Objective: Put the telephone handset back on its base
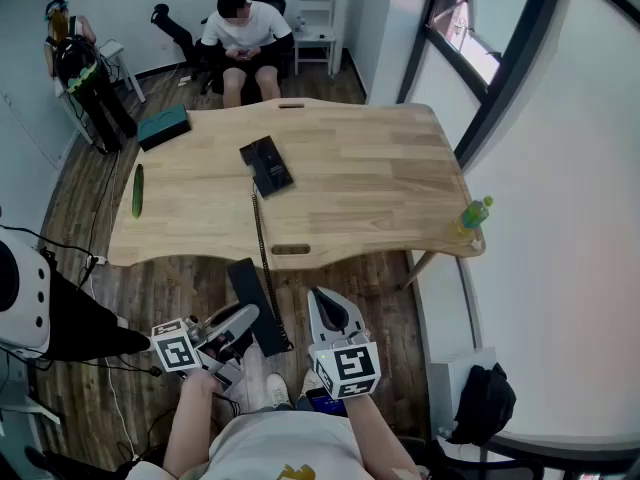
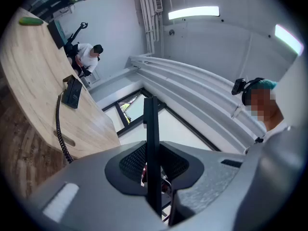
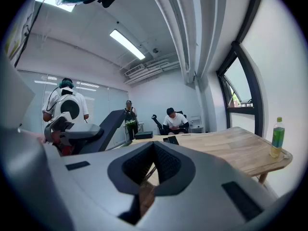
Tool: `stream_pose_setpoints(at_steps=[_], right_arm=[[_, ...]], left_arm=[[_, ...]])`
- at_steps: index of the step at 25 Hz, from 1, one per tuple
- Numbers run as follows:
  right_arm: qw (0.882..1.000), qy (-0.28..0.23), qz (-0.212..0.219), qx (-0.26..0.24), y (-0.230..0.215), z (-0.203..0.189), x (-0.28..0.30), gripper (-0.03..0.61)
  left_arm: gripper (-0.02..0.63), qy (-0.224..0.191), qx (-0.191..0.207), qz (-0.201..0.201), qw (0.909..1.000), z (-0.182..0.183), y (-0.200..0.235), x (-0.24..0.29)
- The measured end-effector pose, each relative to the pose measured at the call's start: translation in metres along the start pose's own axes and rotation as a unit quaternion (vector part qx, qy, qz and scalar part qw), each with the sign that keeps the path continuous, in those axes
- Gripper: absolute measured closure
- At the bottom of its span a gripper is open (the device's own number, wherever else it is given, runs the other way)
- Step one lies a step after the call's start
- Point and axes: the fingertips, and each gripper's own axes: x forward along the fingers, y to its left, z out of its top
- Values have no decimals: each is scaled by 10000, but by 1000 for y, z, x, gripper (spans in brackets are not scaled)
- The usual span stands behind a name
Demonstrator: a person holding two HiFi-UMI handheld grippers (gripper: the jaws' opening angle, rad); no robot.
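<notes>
Nearest the person, the left gripper (image 1: 240, 320) is clamped on the telephone handset (image 1: 250, 286). In the left gripper view the 2 pads press against a thin black slab seen edge-on, and it sticks out well past the jaw tips. In the head view the handset lies slantwise across that gripper, over the wooden floor (image 1: 190, 278) and just short of the near edge of the table (image 1: 370, 178). The right gripper (image 1: 328, 303) hovers just beside the handset, on its right. Its jaws are drawn together with nothing between them.

A coiled cord (image 1: 263, 238) runs from the handset up over the near table edge to the base (image 1: 266, 164). The base sits flat and empty near the middle of the tabletop, well apart from the handset and from both grippers.

Farther out on the table there is 1 cucumber (image 1: 137, 190) near the left end. A green bottle (image 1: 474, 215) stands upright at the right corner. A teal box (image 1: 163, 126) rests at the far left corner. Beyond the far edge, a seated person (image 1: 245, 33) faces the table.
</notes>
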Motion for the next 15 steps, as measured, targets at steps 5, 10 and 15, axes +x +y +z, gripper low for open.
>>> stream_pose_setpoints(at_steps=[5,10,15], right_arm=[[10000,41,-37,-9,-3,-5,1,575],[10000,21,-53,-12,-11,-3,0,575],[9999,14,-32,145,-23,-5,-2,575]], left_arm=[[537,4,-2,-25,10000,-1,2,2],[537,50,-42,37,10000,-4,7,6],[537,8,-60,87,9999,-3,9,15]])
